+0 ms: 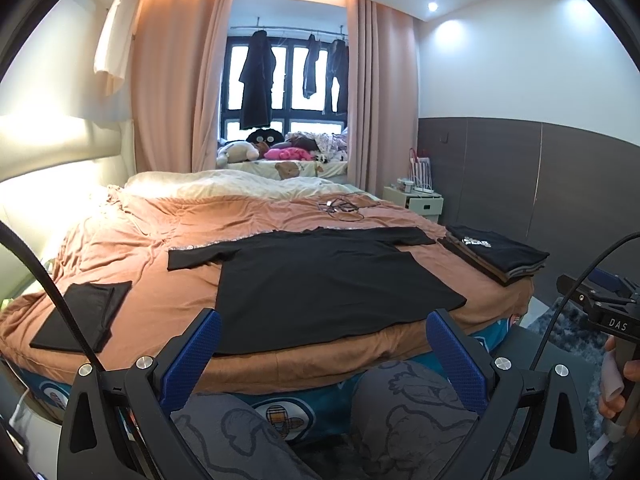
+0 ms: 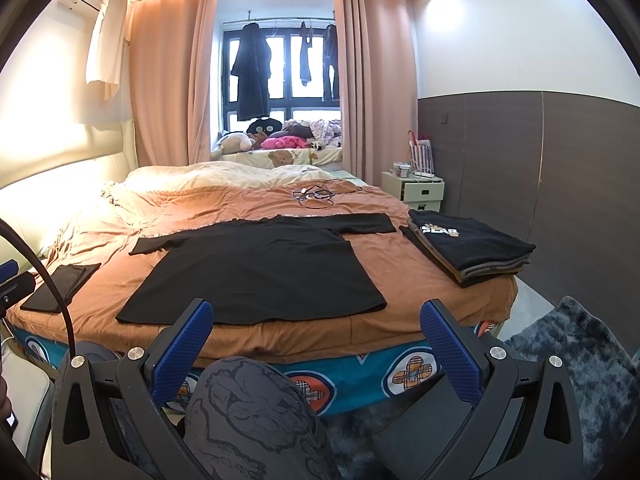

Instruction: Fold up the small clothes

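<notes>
Left wrist view: the left gripper (image 1: 324, 338) is spread wide and holds nothing, hanging short of the bed (image 1: 132, 240). On the bed's orange cover a black T-shirt (image 1: 320, 280) lies flat, sleeves out. A folded black garment (image 1: 82, 316) sits left of the shirt, a stack of folded shirts (image 1: 496, 252) right of it.

Right wrist view: the right gripper (image 2: 316, 330) is likewise wide open and empty, just before the T-shirt's (image 2: 256, 272) hem. The stack (image 2: 468, 244) lies right of it, the folded garment (image 2: 60, 286) left.

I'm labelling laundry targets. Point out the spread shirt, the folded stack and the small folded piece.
shirt (image 2: 260, 272), right wrist view, mid torso.
stack (image 2: 472, 244), right wrist view, top garment.
small folded piece (image 1: 84, 316), left wrist view, its middle.
</notes>
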`<state>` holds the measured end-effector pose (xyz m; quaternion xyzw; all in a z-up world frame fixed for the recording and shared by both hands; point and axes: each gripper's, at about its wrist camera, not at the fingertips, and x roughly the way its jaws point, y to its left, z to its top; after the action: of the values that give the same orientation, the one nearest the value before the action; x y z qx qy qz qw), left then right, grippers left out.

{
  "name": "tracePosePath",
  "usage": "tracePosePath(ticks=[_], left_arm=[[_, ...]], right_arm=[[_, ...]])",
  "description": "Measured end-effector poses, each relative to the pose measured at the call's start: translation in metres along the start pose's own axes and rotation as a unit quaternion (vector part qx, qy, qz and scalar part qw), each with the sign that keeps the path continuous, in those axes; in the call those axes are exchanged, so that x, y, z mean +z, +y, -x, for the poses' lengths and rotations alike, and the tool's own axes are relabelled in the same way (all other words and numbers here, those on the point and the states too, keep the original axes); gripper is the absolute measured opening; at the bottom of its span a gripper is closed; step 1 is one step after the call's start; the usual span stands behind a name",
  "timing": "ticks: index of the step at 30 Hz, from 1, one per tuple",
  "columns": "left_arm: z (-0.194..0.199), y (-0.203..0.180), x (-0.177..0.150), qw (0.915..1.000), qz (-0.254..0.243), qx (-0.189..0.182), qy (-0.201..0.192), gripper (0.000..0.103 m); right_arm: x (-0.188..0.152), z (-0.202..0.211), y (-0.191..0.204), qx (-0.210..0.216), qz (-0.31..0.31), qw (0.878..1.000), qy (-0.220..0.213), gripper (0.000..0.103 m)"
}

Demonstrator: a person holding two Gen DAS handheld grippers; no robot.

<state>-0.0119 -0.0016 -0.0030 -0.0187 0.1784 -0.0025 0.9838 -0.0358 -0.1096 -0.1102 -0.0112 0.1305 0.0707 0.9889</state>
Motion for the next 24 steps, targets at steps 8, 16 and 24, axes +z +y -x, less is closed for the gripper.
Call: tracePosePath(ticks=[8,16,24], left_arm=[[0.0051,0.0004,-0.0016,1.0000,0.000,-0.001,-0.002,0.103],[0.0069,-0.0005,-0.0019,1.0000,-0.001,0.000,-0.002,0.103],[0.0095,0.0013,-0.0049,1.0000,0.001,0.003,-0.003,0.103]], right_arm=[[0.0011,0.0019,-0.0009,0.001,-0.001,1.000,-0.001,0.103],[0.0024,0.0037,-0.0015,0.003,-0.001,1.000,0.001,0.103],[0.0015,0.0063,-0.0027,0.003,-0.001,1.000,-0.001,0.103]])
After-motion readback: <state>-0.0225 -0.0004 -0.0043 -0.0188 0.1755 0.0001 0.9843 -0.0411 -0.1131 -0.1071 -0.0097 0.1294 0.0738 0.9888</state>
